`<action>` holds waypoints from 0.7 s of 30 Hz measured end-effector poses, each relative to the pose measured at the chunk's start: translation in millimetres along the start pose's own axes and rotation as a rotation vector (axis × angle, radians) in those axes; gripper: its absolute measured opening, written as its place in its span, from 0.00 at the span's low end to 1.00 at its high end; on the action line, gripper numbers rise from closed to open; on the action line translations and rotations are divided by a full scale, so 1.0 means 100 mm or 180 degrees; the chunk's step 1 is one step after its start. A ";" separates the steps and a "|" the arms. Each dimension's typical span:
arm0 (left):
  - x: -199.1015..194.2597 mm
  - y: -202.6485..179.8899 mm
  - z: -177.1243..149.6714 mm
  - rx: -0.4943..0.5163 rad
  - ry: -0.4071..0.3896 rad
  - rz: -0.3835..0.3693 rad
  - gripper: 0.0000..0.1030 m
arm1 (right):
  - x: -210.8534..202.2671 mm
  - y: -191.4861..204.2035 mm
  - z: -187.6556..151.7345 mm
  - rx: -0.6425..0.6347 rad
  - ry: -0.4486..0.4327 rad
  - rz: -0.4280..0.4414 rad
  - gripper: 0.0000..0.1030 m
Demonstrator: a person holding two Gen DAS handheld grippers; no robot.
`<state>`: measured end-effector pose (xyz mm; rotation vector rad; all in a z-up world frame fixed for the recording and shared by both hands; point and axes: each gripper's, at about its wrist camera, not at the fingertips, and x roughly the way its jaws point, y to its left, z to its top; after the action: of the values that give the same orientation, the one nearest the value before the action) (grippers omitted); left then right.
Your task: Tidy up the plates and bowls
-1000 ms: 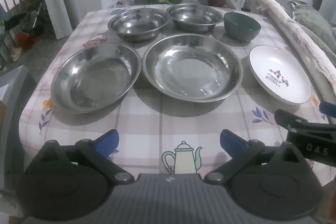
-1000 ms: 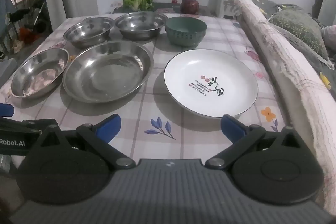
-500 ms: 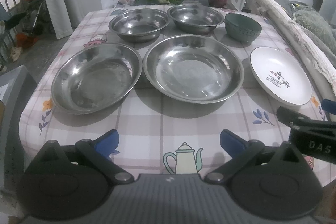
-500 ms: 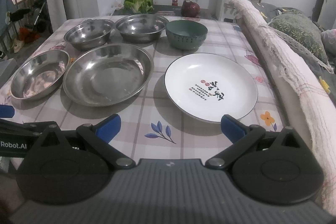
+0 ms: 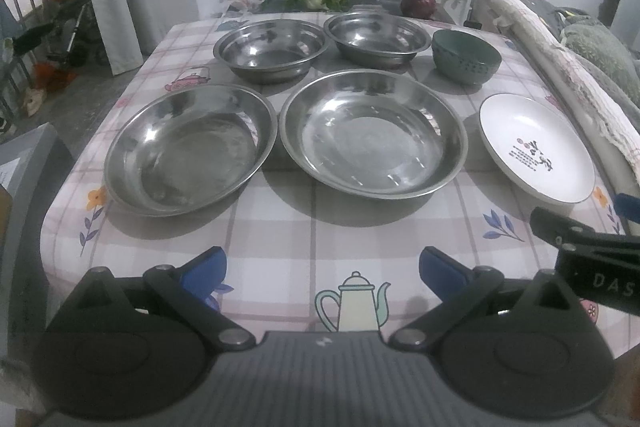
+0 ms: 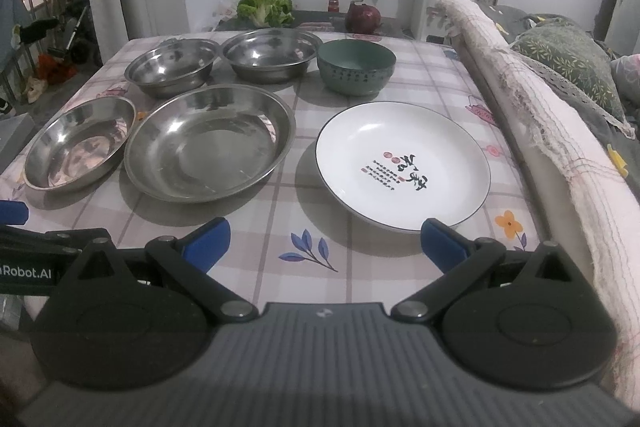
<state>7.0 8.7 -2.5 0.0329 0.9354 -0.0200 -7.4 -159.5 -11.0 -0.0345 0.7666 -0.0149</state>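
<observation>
Two steel plates [image 5: 190,155] [image 5: 372,133] lie side by side on the checked table [image 5: 320,227], the white plate [image 6: 402,163] to their right. Behind them stand two steel bowls [image 5: 270,49] [image 5: 374,39] and a green bowl [image 6: 356,71]. Left gripper [image 5: 322,269] and right gripper [image 6: 326,237] hover wide apart, empty, each cut off at the other view's edge.

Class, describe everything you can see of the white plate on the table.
The white plate is round and shallow, seemingly glazed ceramic, with a thin dark rim line and black calligraphy plus small red marks printed inside. It is empty and lies flat, right way up, on the checked tablecloth, at the front right, in front of the green bowl. Nothing touches it.
</observation>
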 end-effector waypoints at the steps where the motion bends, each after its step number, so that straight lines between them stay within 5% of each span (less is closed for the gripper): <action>1: 0.00 0.00 0.00 -0.0001 0.0000 0.0001 1.00 | 0.00 0.00 0.00 -0.0002 0.0003 -0.0006 0.99; 21: 0.00 0.02 -0.01 -0.0011 0.0009 -0.0005 1.00 | -0.01 0.01 0.00 0.0004 0.0005 0.0000 0.99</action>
<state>6.3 11.0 -3.0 0.0291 0.9384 -0.0199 -8.3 -158.7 -9.8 -0.0334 0.7680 -0.0156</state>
